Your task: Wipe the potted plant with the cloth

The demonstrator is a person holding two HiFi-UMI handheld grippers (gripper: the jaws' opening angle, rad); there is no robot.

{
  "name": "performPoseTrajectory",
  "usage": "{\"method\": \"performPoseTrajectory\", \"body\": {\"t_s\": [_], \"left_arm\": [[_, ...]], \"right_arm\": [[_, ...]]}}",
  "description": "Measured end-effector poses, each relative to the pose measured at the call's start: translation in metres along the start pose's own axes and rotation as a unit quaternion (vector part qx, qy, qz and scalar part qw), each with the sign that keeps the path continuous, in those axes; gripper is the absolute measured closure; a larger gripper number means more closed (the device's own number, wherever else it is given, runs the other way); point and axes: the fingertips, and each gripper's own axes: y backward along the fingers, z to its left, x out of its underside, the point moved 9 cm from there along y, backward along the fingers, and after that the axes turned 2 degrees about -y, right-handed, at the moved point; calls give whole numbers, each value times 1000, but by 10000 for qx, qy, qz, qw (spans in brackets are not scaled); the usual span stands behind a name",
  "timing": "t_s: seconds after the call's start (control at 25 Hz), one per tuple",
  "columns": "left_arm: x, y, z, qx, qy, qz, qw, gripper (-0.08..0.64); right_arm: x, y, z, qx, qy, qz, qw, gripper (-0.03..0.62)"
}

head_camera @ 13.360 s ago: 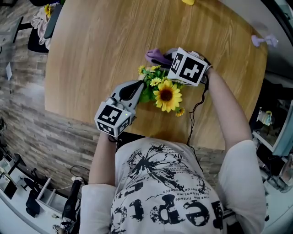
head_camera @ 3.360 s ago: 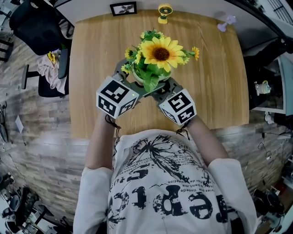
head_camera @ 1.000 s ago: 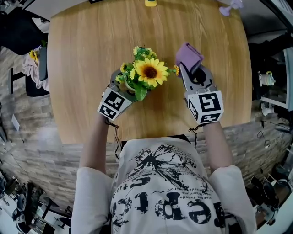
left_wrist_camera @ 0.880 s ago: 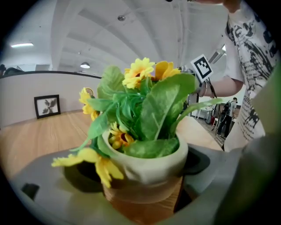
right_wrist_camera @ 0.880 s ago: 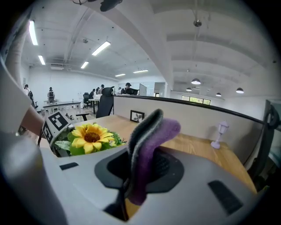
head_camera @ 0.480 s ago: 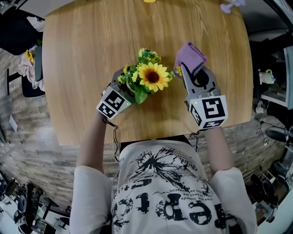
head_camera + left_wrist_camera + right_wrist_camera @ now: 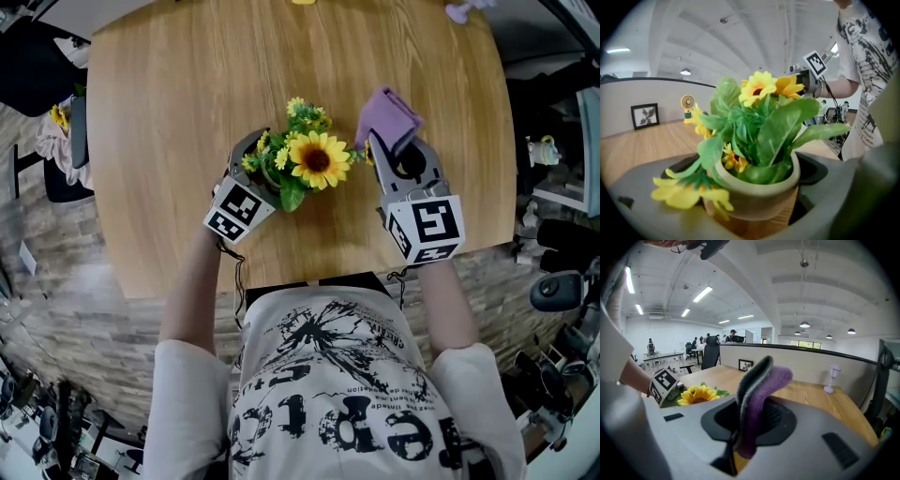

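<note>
Wooden table (image 7: 169, 112), potted plant (image 7: 315, 161) upright, cloth (image 7: 387, 117) upright

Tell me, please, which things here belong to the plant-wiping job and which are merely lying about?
Job: potted plant; purple cloth, pinched in the right tongs; left tongs, opening with the pot between them.
Lying about: framed picture; small yellow fan; little purple lamp.
</note>
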Motion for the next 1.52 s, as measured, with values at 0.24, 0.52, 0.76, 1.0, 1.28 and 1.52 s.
{"method": "performPoseTrajectory", "body": {"t_s": [0.24,0.52,0.76,1.0,1.28,1.52], "left_arm": [[-24,25,-2,-475,289,-493,9972,-24],[-61,68,-15,-1197,310,-940,9879,59],[-102,109,-27,-1953,282,-1353,9710,304],[-128,145,-29,-2604,573,-1573,9509,555],[-142,179,-32,-2911,408,-1527,9435,557],[-146,199,-36,-3059,191,-1580,9387,557]], "right_arm": [[-8,11,5,19,20,-108,9999,520],[-24,26,13,-95,190,-322,9993,520],[-46,44,27,-275,452,-528,9972,520],[-57,58,35,-384,505,-700,9955,520],[-64,59,45,-448,627,-876,9932,520],[-67,59,48,-453,691,-965,9919,523]]}}
